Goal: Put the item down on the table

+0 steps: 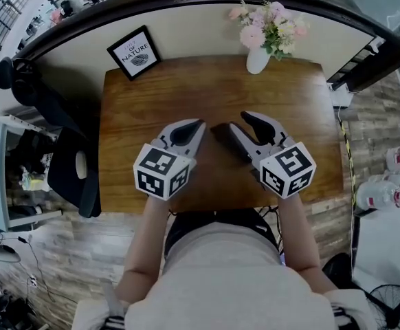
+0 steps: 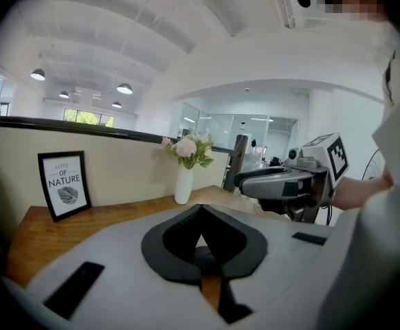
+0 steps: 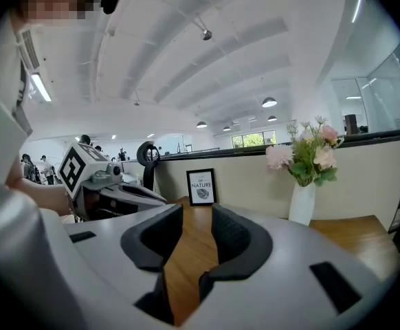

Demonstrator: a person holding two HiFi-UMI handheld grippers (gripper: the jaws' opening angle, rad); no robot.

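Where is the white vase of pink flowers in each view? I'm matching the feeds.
Head view: white vase of pink flowers at the top, right of centre.
Left gripper view: vase just left of centre.
Right gripper view: vase right of centre.
Shared landmark: black-framed "OF NATURE" print.

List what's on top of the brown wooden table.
Black-framed leaf print back left, white vase of pink flowers back right. Left tongs and right tongs hang over the front, hiding the tabletop beneath them.
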